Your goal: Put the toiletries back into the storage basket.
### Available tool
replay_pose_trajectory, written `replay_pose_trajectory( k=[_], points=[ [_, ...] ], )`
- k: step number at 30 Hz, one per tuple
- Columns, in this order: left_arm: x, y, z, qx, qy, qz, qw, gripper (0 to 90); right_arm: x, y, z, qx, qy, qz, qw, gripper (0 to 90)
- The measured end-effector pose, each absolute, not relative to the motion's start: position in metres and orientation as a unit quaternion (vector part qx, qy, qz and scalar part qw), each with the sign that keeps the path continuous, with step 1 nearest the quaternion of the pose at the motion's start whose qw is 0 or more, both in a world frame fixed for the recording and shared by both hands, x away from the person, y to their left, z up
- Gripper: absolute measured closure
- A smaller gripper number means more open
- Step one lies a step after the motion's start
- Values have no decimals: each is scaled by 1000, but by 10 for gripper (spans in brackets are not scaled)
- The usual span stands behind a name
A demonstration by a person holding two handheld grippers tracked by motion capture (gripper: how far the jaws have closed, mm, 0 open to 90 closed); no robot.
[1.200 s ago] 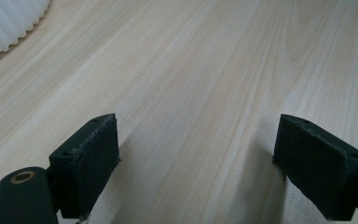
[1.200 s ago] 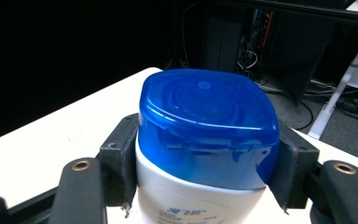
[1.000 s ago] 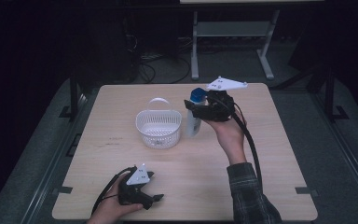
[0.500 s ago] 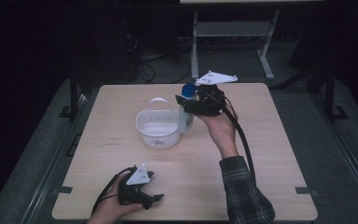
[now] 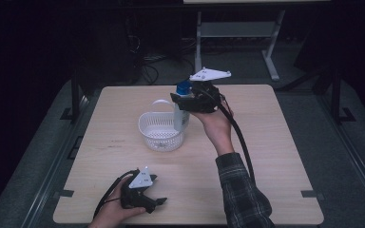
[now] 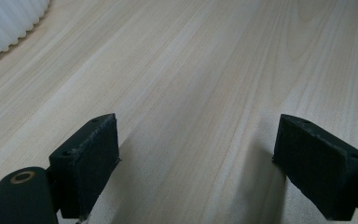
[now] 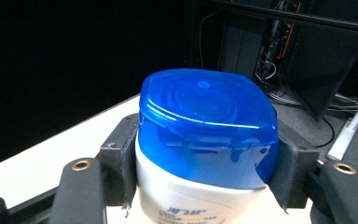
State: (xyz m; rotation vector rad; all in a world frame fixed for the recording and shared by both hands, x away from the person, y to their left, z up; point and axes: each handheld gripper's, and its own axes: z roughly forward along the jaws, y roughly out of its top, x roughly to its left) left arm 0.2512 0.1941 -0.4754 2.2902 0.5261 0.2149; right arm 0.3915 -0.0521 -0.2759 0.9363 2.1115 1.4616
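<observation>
At the near left edge of the pale, fine-grained wooden table (image 5: 266, 142), the left gripper (image 5: 145, 197) lies low in the person's left hand (image 5: 111, 213), a grey three-cornered plate on top and a black cable looping off to its left. The left gripper view shows what the high view cannot: two blocky black pads (image 6: 91, 158) with a matt, slightly rough face, standing wide apart over bare wood grain with nothing between them. In the top left corner of that view sits the ribbed white wall of the basket (image 6: 9, 23).

Toward the middle of the table, the basket (image 5: 160, 133) shows as a round white plastic tub with slotted sides and a thin arched handle standing up behind it.

Just right of it, the bottle (image 5: 181, 107), white-bodied with a glossy blue cap, hangs upright above the basket's right rim, lifted off the table. The right gripper (image 5: 183, 100) clamps it from both sides near the top; the right hand (image 5: 214, 121) is raised, with the forearm in a plaid sleeve slanting up from the bottom edge. The right gripper view adds the close detail: the rounded blue flip cap (image 7: 207, 126) with a moulded ring on top, both pads (image 7: 121, 163) pressed against the bottle's shoulder, and small blue print on the white body.
</observation>
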Motion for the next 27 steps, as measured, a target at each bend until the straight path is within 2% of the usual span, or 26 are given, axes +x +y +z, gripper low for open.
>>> replay_pose_trajectory(
  k=[11, 27],
  points=[
    [251, 194, -475, 897, 206, 86, 382, 130, 399, -36, -281, 325, 763, 521, 201, 360],
    [252, 194, -475, 898, 204, 87, 380, 130, 406, -27, -306, 326, 775, 508, 188, 359]
  ],
)
